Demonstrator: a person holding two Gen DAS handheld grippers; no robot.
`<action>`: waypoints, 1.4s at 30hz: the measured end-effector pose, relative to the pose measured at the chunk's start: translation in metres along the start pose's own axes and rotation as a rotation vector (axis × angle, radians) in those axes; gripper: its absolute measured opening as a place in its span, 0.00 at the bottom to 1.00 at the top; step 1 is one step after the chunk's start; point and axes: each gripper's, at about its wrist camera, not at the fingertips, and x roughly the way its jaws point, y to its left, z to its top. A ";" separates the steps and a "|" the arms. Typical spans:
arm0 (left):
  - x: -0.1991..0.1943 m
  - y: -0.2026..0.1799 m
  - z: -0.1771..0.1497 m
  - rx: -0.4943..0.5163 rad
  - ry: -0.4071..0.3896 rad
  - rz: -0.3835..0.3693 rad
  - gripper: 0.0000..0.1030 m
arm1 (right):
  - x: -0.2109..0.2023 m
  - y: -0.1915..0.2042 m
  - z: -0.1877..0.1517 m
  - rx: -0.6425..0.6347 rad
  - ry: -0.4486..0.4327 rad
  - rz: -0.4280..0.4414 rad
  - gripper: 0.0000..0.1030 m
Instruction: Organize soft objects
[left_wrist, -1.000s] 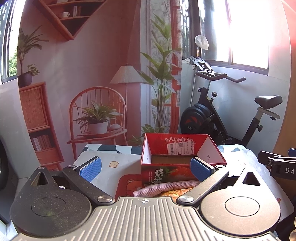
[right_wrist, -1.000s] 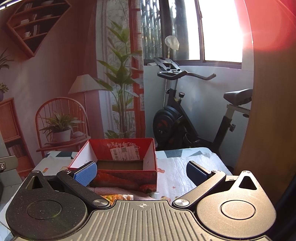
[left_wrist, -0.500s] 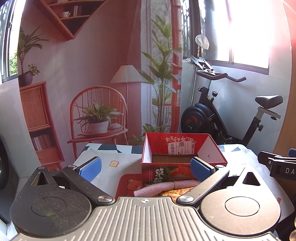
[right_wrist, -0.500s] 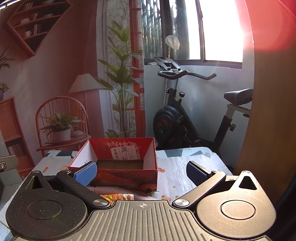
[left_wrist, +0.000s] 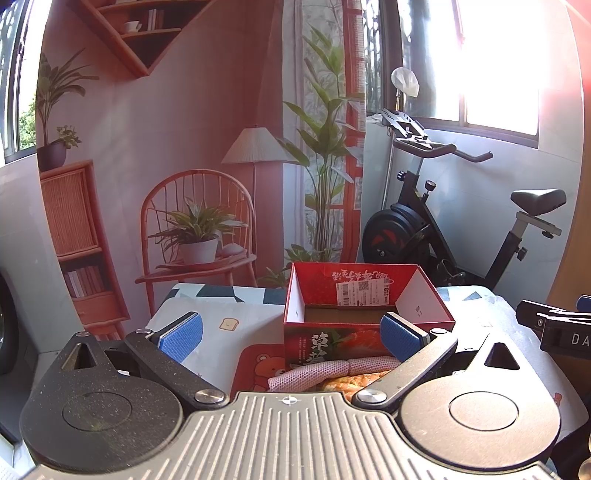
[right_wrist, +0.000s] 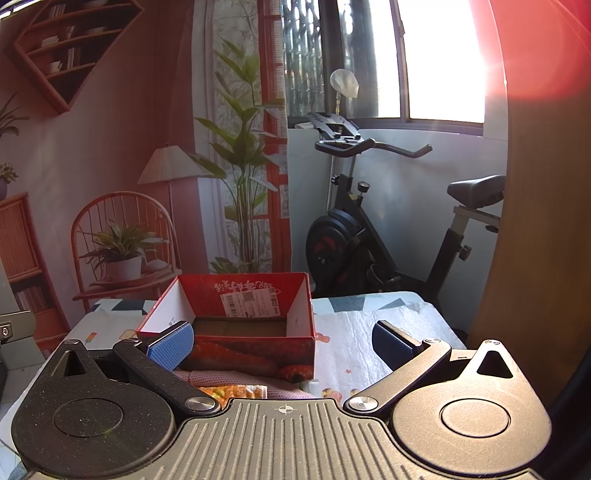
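Note:
An open red cardboard box stands on the table, its inside bare brown. In front of it lies a pink knitted soft item over an orange printed one, both partly hidden by the gripper bodies. My left gripper is open, held above the table short of the box, nothing between its blue pads. My right gripper is open too, its left pad in front of the box's near left corner. The other gripper's black tip shows at the right edge.
The table wears a patterned cloth with a red bear mat left of the box. Behind the table stand an exercise bike and a printed room backdrop. A wooden panel rises at the right.

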 end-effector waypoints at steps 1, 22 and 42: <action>0.000 0.000 0.000 0.000 0.000 0.000 1.00 | 0.000 0.000 0.000 0.000 0.000 0.000 1.00; 0.002 0.001 -0.003 -0.005 0.009 0.002 1.00 | 0.000 0.000 0.000 0.001 0.001 0.000 1.00; 0.065 0.033 -0.031 -0.163 0.185 -0.015 1.00 | 0.038 -0.013 -0.039 0.033 -0.035 0.017 1.00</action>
